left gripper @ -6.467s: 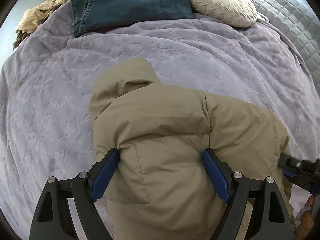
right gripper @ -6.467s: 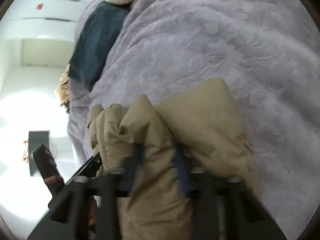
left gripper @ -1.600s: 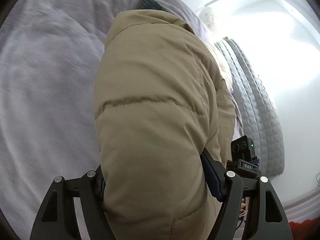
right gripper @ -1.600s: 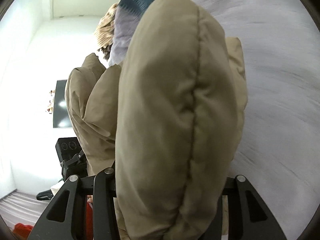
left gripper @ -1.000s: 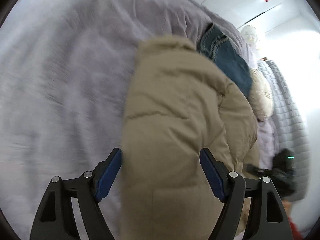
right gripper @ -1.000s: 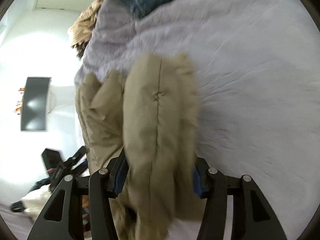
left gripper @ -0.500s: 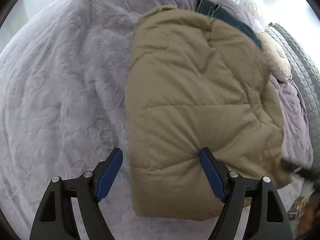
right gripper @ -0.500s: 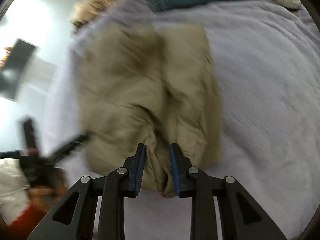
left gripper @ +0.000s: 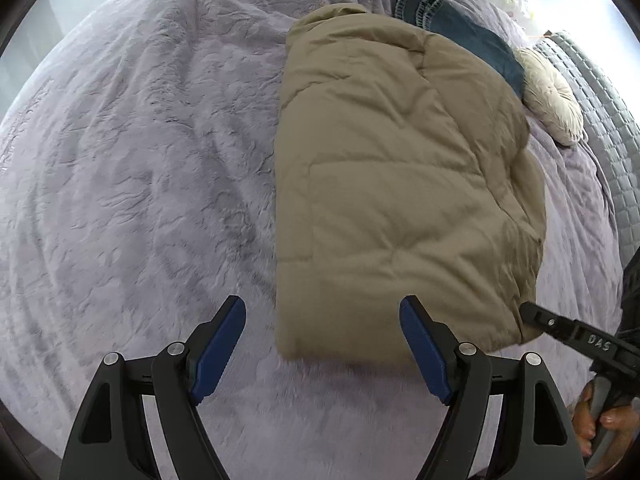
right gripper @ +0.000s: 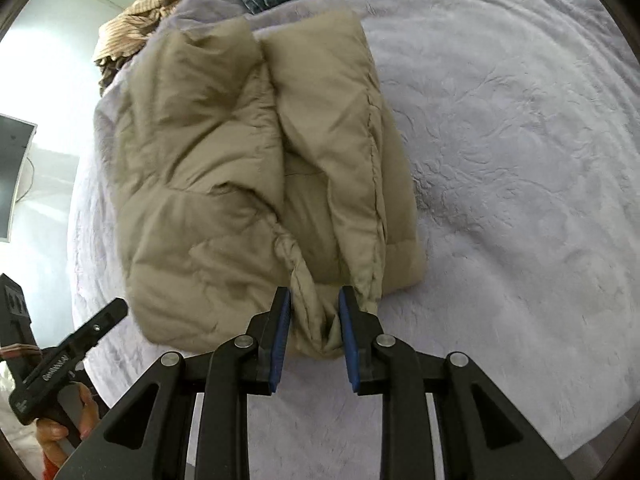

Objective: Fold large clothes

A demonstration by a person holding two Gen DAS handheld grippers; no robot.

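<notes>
A tan puffer jacket (left gripper: 400, 184) lies folded into a thick bundle on the lilac plush bedspread (left gripper: 132, 184). My left gripper (left gripper: 322, 344) is open and empty, just short of the bundle's near edge. In the right wrist view the jacket (right gripper: 224, 168) fills the middle, and my right gripper (right gripper: 314, 328) has its blue pads on either side of a bunched fold at the near edge, gripping it. The right gripper's finger also shows at the bundle's right corner in the left wrist view (left gripper: 560, 328).
Folded blue jeans (left gripper: 460, 28) lie past the jacket at the far side of the bed, beside a round cream cushion (left gripper: 552, 100) and a grey quilted headboard (left gripper: 600, 100). A striped tan cloth (right gripper: 136, 20) sits at the bed's far corner.
The jacket was carried in the air by both grippers, then laid down on the bed. My left gripper has let go and drawn back a little; the right still pinches the edge.
</notes>
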